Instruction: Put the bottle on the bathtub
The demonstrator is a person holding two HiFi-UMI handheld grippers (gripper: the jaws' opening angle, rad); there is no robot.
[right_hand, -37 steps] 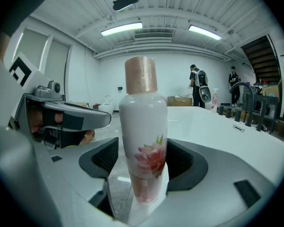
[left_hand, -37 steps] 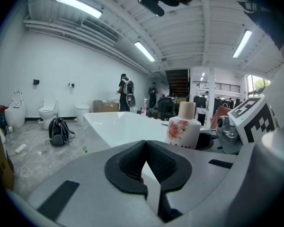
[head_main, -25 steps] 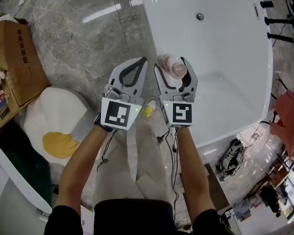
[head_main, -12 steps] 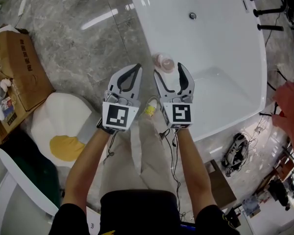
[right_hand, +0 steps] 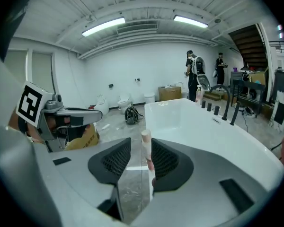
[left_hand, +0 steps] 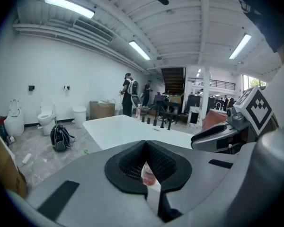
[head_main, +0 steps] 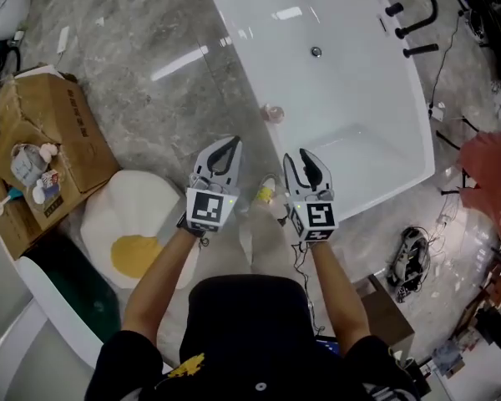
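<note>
The small pink-capped bottle (head_main: 271, 113) stands upright on the near rim of the white bathtub (head_main: 359, 73), with no gripper touching it. Both grippers hang above the floor, on my side of the tub. My right gripper (head_main: 304, 166) is open; its jaws have just been closing and hold nothing. In the right gripper view the bottle (right_hand: 146, 148) shows far off through the gap of the right gripper (right_hand: 141, 154). My left gripper (head_main: 225, 152) is shut and empty. Past the left gripper (left_hand: 146, 144), the left gripper view shows the bottle (left_hand: 148, 174) on the tub (left_hand: 118, 126).
An open cardboard box (head_main: 50, 153) holding small items sits at the left. A fried-egg-shaped cushion (head_main: 138, 232) lies beside my legs. Black taps (head_main: 405, 15) line the tub's far side. A red cloth (head_main: 493, 170) lies right. Toilet (left_hand: 46, 115), backpack (left_hand: 60, 137) and people stand beyond.
The bottle left the right jaws and now stands alone on the tub rim. Both grippers drew back from the tub and rose. The right jaws are narrower than before.
</note>
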